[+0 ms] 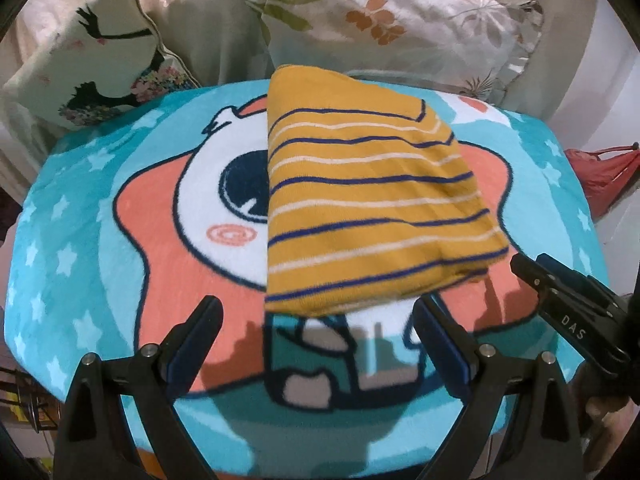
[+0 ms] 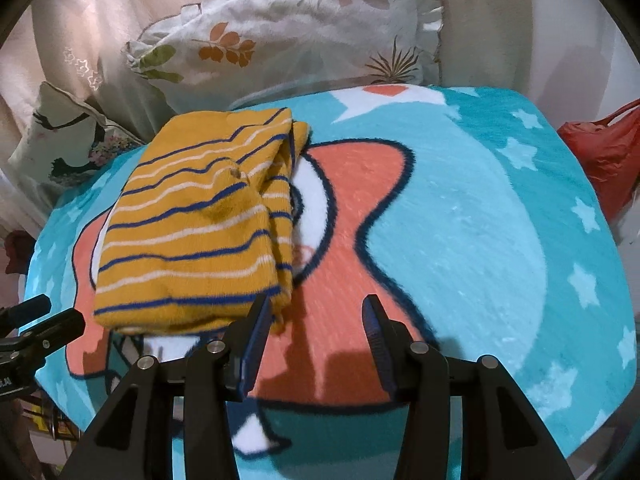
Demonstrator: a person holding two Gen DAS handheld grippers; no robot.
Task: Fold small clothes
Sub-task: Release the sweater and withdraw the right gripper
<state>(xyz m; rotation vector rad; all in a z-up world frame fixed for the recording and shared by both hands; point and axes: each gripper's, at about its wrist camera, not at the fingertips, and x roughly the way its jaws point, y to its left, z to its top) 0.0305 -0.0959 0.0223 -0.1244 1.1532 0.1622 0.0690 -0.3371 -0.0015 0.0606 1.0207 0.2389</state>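
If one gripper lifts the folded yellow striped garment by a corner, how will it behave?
The garment is soft knit, so it probably droops and unfolds. Its loose stacked layers may slide apart. It looks light.

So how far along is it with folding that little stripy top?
It looks nearly done. The yellow striped garment already lies folded into a compact stack on the blue cartoon blanket, layers visible along its edge. Nothing is in hand: the left gripper and right gripper are both open and empty beside it. At most a final tidy-up seems left; no other clothes are visible.
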